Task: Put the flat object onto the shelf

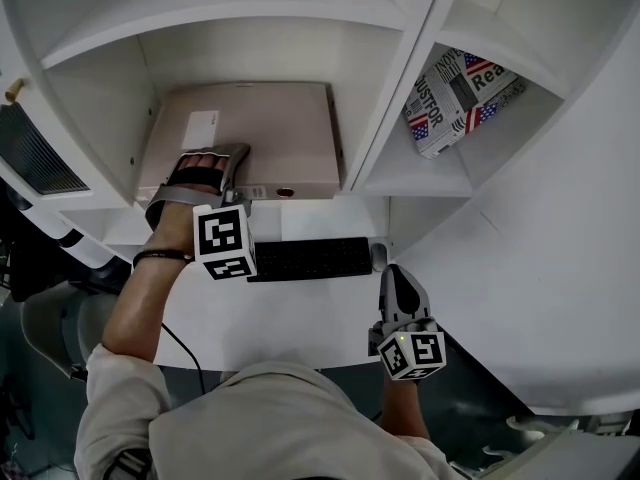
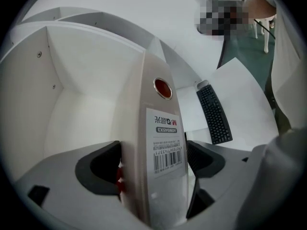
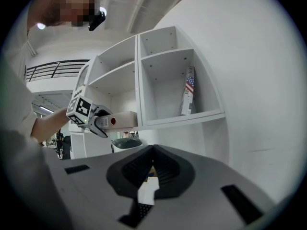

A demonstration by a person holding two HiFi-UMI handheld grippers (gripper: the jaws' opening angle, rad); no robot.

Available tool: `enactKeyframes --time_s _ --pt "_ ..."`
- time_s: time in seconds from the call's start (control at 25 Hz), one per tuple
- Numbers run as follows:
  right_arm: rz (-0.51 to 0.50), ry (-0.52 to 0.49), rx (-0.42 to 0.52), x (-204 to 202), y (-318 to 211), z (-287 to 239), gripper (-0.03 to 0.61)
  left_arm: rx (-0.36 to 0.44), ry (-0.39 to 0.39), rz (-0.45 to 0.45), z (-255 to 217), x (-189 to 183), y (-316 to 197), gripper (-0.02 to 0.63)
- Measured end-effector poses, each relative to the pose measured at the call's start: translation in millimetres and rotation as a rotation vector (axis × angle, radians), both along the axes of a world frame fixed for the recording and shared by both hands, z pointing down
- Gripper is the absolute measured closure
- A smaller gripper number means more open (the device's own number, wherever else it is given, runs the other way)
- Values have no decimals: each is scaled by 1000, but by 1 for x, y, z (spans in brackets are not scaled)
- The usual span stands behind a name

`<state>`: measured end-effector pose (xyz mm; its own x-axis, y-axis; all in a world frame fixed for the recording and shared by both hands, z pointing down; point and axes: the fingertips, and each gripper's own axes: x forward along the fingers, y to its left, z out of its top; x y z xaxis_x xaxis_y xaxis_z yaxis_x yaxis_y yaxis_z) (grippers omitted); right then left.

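The flat box [image 1: 250, 128] lies in the shelf's [image 1: 398, 98] left compartment, a packet [image 1: 460, 98] in the right, a keyboard [image 1: 310, 258] below.

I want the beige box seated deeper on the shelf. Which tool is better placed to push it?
Left. The left tool straddles the front edge of the beige box on the shelf, jaws apart. The right tool hangs shut, low by the desk.

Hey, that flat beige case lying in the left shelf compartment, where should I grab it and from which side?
Probably its narrow front edge, coming from the open front of the shelf, one jaw above and one below. The beige case lies flat with compartment walls on both sides, so only that thin edge is free to pinch.
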<state>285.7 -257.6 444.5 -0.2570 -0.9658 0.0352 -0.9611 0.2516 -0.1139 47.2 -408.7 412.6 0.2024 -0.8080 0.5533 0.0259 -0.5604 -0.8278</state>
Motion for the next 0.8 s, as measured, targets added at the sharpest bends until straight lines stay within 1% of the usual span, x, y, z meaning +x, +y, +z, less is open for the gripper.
enactKeyframes --time_s 0.16,0.4,0.56,0.68,0.8 --pt "6 -2 -2 5 -4 0 575 -19 9 12 1 0 -8 193" --pt "7 -7 -8 7 -8 2 575 -74 42 34 1 1 -10 173" --pt "3 -5 -5 5 -9 1 575 -88 56 47 1 1 -10 170" --pt "1 -3 -3 3 -8 -1 575 -83 59 49 0 1 -10 170" --pt "1 -2 3 2 -5 -4 575 -47 46 46 -1 1 -10 166"
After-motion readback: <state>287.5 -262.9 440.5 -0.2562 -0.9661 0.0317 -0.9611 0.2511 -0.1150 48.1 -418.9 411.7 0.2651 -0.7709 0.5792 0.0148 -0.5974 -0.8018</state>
